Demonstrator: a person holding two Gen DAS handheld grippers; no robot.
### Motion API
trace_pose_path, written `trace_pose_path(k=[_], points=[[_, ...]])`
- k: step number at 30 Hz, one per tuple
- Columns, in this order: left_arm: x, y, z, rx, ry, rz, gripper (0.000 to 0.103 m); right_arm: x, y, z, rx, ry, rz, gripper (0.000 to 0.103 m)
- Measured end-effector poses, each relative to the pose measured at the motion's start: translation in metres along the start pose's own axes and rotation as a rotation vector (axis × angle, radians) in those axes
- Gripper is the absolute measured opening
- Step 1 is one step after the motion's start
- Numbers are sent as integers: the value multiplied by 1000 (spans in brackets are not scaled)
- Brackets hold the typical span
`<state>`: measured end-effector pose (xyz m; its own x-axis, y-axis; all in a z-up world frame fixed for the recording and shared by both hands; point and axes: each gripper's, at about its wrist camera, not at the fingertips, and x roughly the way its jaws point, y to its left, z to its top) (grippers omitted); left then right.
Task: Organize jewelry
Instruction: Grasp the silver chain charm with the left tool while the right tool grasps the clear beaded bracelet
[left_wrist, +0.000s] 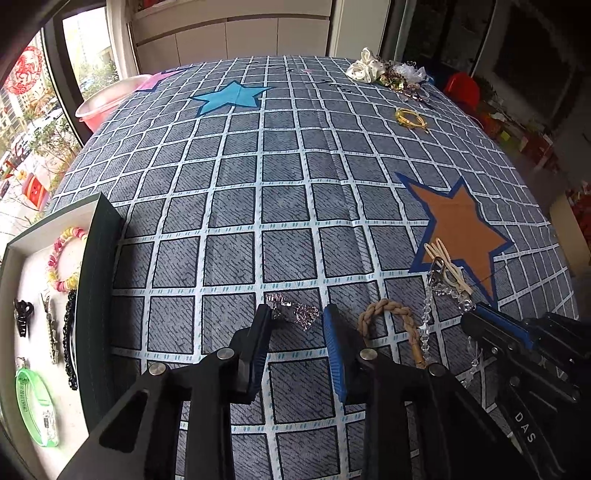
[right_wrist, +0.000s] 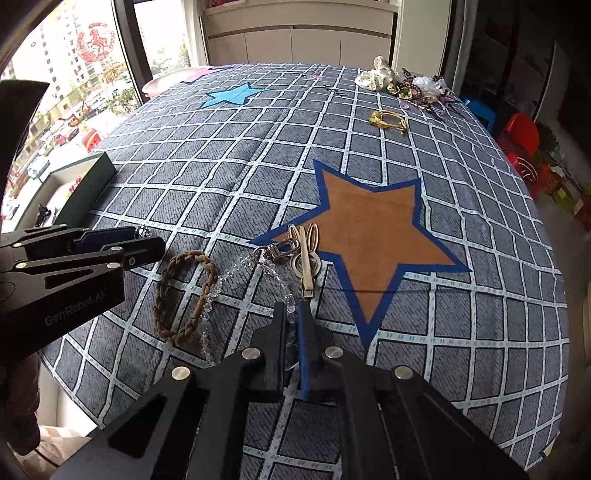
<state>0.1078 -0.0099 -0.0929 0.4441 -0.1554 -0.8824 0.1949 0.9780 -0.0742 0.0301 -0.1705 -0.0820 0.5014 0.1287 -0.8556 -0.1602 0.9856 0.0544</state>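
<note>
Both grippers sit low over the checked cloth (left_wrist: 280, 177). Nearest the left camera, the left gripper (left_wrist: 297, 314) has its jaws wide apart, straddling a small silver chain (left_wrist: 295, 310) that lies on the cloth between the fingertips. The right gripper (right_wrist: 293, 314) has its jaws nearly together on the clear bead strand (right_wrist: 218, 291); the beads run into the narrow gap, so it looks clamped, though the contact itself is hard to make out. At the left edge of the cloth stands a dark tray (left_wrist: 98, 258) holding a pink and yellow bracelet (left_wrist: 64, 258) and a green tag (left_wrist: 35, 402). A braided brown loop (right_wrist: 181, 295) touches the bead strand, and a cream rabbit clip (right_wrist: 306, 258) lies just beside it.
</note>
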Motion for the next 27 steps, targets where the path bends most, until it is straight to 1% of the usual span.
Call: trace_pose_path(k=[5, 12, 20, 27], points=[[-19, 5, -6, 6, -39, -4, 37, -15, -17, -1, 75, -27, 70, 6], [-46, 11, -14, 12, -92, 0, 37, -34, -33, -3, 148, -52, 124, 6], [-68, 17, -22, 16, -130, -5, 37, -51, -40, 0, 177, -78, 134, 6], [-84, 28, -28, 3, -164, -10, 37, -67, -36, 6, 181, -107, 139, 6]])
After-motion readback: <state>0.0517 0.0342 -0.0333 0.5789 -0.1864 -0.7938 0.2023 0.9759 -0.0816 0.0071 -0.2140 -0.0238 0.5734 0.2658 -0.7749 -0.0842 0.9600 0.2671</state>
